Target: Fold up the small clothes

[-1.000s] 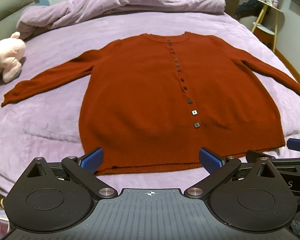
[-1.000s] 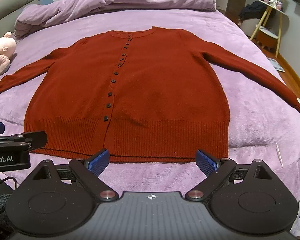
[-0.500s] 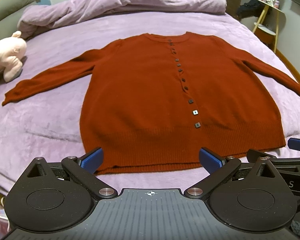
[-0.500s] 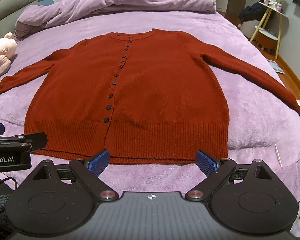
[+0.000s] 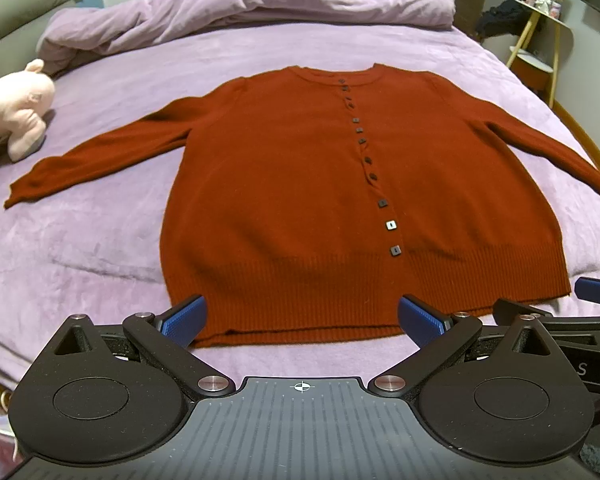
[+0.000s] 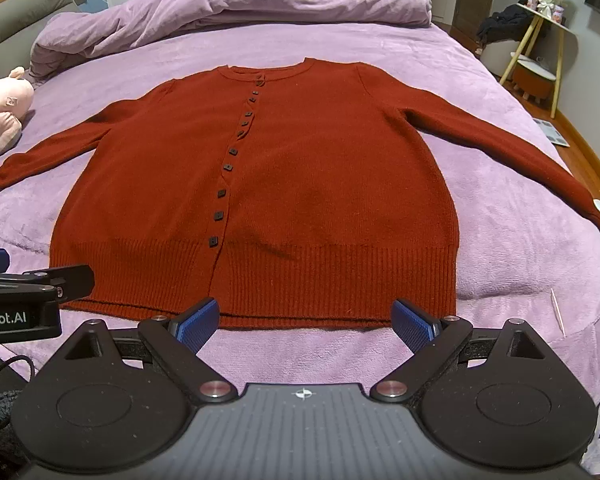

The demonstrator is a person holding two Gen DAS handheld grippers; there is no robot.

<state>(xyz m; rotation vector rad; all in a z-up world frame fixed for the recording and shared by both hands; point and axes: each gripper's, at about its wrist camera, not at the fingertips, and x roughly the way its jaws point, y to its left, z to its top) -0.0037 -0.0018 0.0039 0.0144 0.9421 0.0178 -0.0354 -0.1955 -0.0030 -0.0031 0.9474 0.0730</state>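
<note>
A pink plush toy (image 5: 14, 110) with a soft, rounded body lies at the far left of the bed (image 5: 100, 240), whose lilac fleece cover is smooth with shallow creases. Behind it a grey padded headboard (image 5: 16, 16) meets a blue wall. A rumpled lilac duvet (image 5: 260, 4) is heaped along the far edge, in front of white wardrobe doors.

The rust-red knitted cardigan (image 5: 300, 184) lies flat, front up, in the middle of the bed, neckline far and ribbed hem near, both sleeves spread outward. Its fine, matte knit turns to a coarser ribbing in the hem band. A row of small, dark, square buttons (image 5: 391, 225) runs down the closed placket.

The left gripper (image 5: 302, 320) hovers just short of the hem, its 2 blue, ridged fingers (image 5: 182, 320) spread wide with nothing between them. The right gripper (image 6: 306, 318) sits beside it at the same edge, its blue fingers (image 6: 198, 324) equally parted and empty. Both bodies are black matte plastic with round discs.

At the far right stands a yellow-legged side stand (image 6: 540, 52) holding small items, with dark cloth draped near it, above a wooden floor.

Compared with 1 second ago, the cardigan lies the same; both cameras sit marginally closer to the hem, and the fingers keep the same spread.
</note>
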